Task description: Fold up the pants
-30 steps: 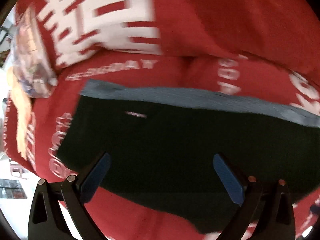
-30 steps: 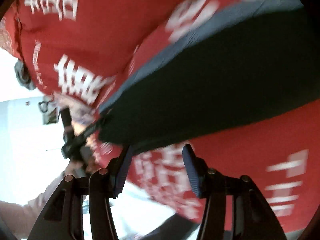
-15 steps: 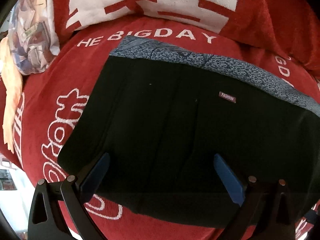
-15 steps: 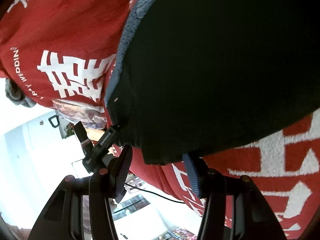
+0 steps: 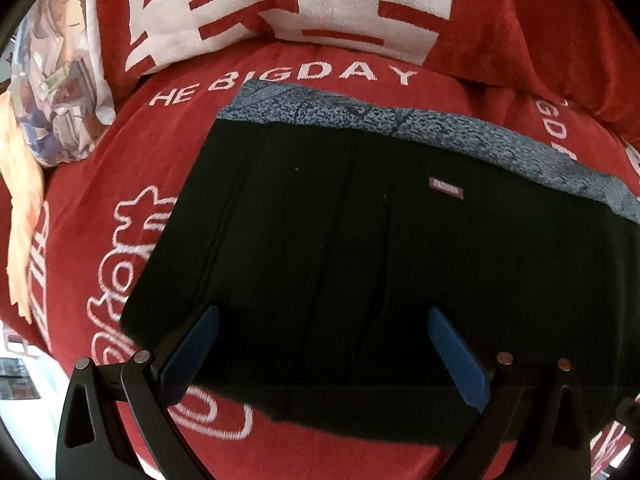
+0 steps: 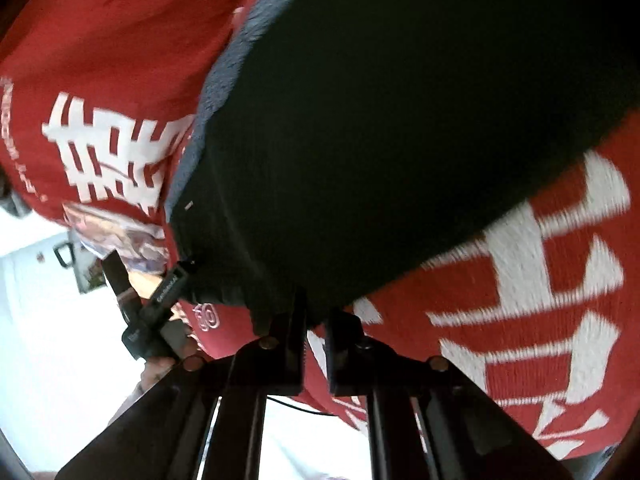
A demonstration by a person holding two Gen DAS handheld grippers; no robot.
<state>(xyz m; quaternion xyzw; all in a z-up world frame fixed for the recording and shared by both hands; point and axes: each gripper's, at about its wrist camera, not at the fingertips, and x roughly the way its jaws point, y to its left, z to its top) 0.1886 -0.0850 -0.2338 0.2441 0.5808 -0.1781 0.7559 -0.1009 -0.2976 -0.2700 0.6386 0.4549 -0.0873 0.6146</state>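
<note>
Take the black pants (image 5: 380,264) as your landmark. They lie flat, folded into a broad dark rectangle, on a red blanket (image 5: 132,168) printed with white lettering and large white characters. A band of speckled grey-blue fabric (image 5: 400,120) shows along the far edge of the pants, and a small reddish label (image 5: 446,189) sits on the black cloth just below that band, toward its right end.

Your left tool (image 5: 320,344) stands above the near edge of the pants, pointing steeply down. Its jaws are spread wide, with the blue pads (image 5: 192,352) set well apart over the black cloth. The pads press on nothing; the cloth lies flat between them.

Your right tool (image 6: 316,324) is at the near corner of the pants, as seen in the right wrist view. Its jaws have just been closing and now stand nearly together, with the edge of the black cloth pinched between them. This view is slightly blurred, so you cannot tell how much cloth is caught.

Beyond the far edge of the pants, a red pillow (image 5: 280,12) with a white character rests on the blanket. To the far left of the pants lies a pale patterned cushion (image 5: 56,92). In the right wrist view, a hand (image 6: 160,364) gripping the black body of the other tool shows to the left of the pants' corner
</note>
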